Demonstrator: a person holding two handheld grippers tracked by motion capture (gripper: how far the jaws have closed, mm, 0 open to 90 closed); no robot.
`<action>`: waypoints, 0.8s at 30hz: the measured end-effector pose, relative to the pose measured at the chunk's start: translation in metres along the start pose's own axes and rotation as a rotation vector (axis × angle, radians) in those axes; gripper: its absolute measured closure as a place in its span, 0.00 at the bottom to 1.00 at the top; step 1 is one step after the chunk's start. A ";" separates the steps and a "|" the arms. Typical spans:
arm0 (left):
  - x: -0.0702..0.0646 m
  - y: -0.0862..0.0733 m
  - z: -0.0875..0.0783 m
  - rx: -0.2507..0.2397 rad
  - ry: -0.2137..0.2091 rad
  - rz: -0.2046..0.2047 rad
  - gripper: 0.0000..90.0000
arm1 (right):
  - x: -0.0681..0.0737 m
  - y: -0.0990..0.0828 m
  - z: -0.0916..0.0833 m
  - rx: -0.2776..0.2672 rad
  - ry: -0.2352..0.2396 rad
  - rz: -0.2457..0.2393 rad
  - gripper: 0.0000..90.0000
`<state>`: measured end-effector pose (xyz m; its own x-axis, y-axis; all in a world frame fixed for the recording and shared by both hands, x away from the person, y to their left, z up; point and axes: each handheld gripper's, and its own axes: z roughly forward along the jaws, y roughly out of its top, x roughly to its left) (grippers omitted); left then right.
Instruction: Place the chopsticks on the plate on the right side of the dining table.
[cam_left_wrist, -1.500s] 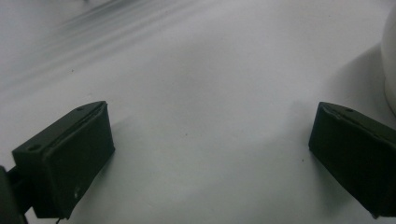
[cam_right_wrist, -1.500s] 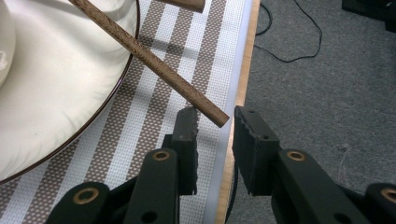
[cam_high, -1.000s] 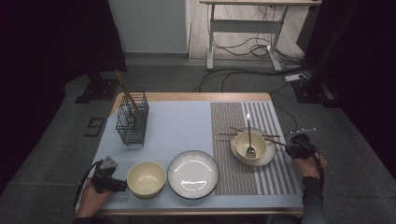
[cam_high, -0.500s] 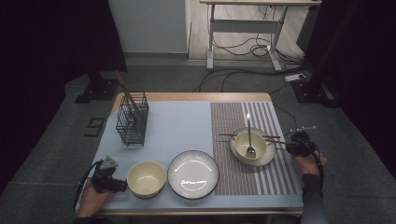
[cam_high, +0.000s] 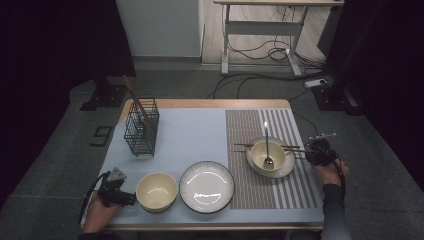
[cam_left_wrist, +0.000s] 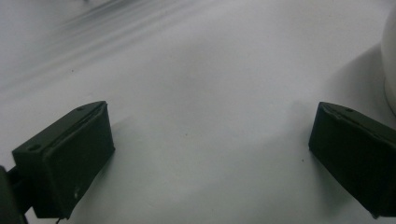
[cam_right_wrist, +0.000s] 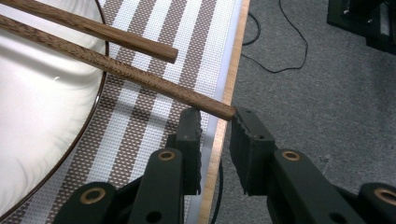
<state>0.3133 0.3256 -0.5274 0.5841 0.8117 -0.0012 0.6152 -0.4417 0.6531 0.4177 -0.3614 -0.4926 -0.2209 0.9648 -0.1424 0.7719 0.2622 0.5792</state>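
Note:
Two wooden chopsticks (cam_high: 267, 146) lie across a small cream bowl (cam_high: 260, 156) that holds a spoon (cam_high: 268, 150) and sits on a plate (cam_high: 286, 170). My right gripper (cam_high: 311, 152) is at their right ends, over the table's right edge. In the right gripper view the nearer chopstick (cam_right_wrist: 140, 74) ends between the jaw tips of my right gripper (cam_right_wrist: 217, 122). Its end touches the right jaw and a gap stays beside the left one, so the gripper is open. The other chopstick (cam_right_wrist: 93, 29) lies farther off. My left gripper (cam_high: 132, 199) rests open on the table beside an empty cream bowl (cam_high: 157, 191).
A wide plate (cam_high: 207, 186) sits at front centre. A wire basket (cam_high: 141, 131) with several chopsticks stands at the back left. The striped mat (cam_right_wrist: 154, 116) reaches the wooden table edge (cam_right_wrist: 224, 112), with grey floor and cables beyond. The cream bowl's side (cam_left_wrist: 390, 60) shows beside my left gripper (cam_left_wrist: 210, 140).

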 end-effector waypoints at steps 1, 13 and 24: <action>0.000 0.000 0.000 0.000 0.000 0.000 0.00 | 0.001 0.000 0.000 -0.003 0.000 -0.006 0.82; 0.000 0.000 0.000 0.000 0.000 0.000 0.00 | 0.006 0.003 -0.001 -0.016 -0.001 -0.053 0.90; 0.000 0.000 0.000 0.000 0.000 0.000 0.00 | 0.013 0.008 0.001 -0.020 0.005 -0.093 0.95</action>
<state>0.3133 0.3255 -0.5274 0.5841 0.8117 -0.0014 0.6153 -0.4416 0.6529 0.4218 -0.3469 -0.4905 -0.2944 0.9362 -0.1921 0.7360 0.3503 0.5793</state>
